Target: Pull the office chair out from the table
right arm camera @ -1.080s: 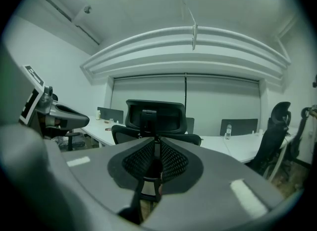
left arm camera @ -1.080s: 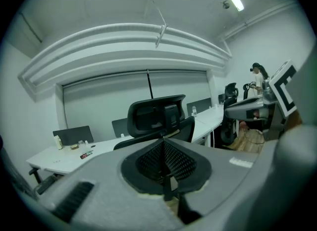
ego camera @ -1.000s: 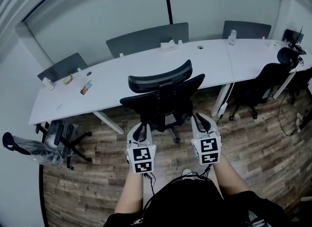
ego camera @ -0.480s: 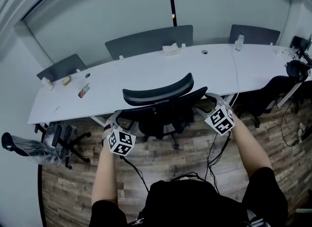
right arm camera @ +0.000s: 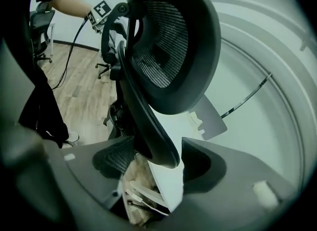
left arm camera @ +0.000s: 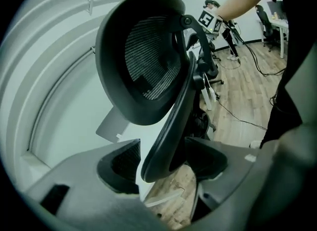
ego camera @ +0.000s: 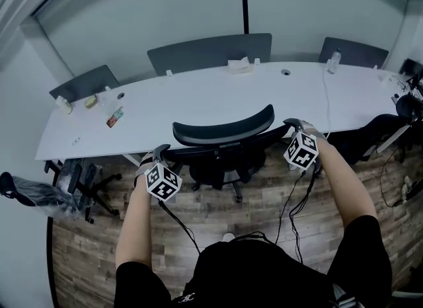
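no readable text, only coded square markers on left gripper (ego camera: 156,152), right gripper (ego camera: 301,125)

a black short-sleeved shirt (ego camera: 251,273), and grey left tongs (ego camera: 157,153) and right tongs (ego camera: 297,125) with black-and-white marker cubes (ego camera: 163,182) and black cables (ego camera: 180,224).

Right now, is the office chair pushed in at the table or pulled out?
Pushed in: the office chair has its backrest at the white table edge.

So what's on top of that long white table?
A bottle, a white box and small packets at the left. The office chair hides part of the table's near edge.
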Demonstrator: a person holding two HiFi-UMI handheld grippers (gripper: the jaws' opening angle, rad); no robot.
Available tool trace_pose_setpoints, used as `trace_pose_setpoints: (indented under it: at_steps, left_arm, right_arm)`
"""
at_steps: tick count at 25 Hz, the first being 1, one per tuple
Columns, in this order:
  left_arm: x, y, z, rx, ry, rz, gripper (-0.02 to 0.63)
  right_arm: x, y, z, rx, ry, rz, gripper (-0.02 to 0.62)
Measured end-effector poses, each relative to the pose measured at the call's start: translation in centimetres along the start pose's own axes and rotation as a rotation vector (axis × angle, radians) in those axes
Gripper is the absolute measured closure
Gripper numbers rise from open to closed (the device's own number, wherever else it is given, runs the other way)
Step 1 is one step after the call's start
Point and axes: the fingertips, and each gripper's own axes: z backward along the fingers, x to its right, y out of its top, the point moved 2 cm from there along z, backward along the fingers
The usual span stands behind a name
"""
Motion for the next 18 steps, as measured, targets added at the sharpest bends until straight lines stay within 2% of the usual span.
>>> trace_pose_setpoints:
  at_steps: [2,4,5,7,13,18]
  left_arm:
    - [-0.1,-0.9,-0.7,-0.034,-0.01,-0.02,0.325]
    - [-0.3,-1.7,-1.2,-0.062,0.0,-0.05,0.355]
    - [-0.4,-1.9,-1.3,-0.062,0.011,-0.068,0.37]
    - [-0.6,-1.9,-1.4,-0.045,0.02,-0.095,0.377]
    - [-0.6,-2.1,-1.3,-0.046,-0.01,-0.13,0.388]
    - [-0.9,-2.1,-1.4,-0.054,-0.007,-0.11,0.388]
  right_arm:
    - [-0.1,-0.4,-0.7,-0.023,0.003,0.012,0.296]
    - [0.0,-0.5,-1.5,-0.043,-0.029,0.04,0.312]
    - [0.1,-0.5,-1.7,-0.054,-0.054,0.064,0.346]
    - [0.4,-0.6,-1.8,-0.083,-0.075,0.098,0.366]
    - [0.1,-0.5,-1.5,-0.127,-0.023,0.091,0.376]
    - [-0.1,-0.5,-1.2,-0.119,-0.027,0.051,0.376]
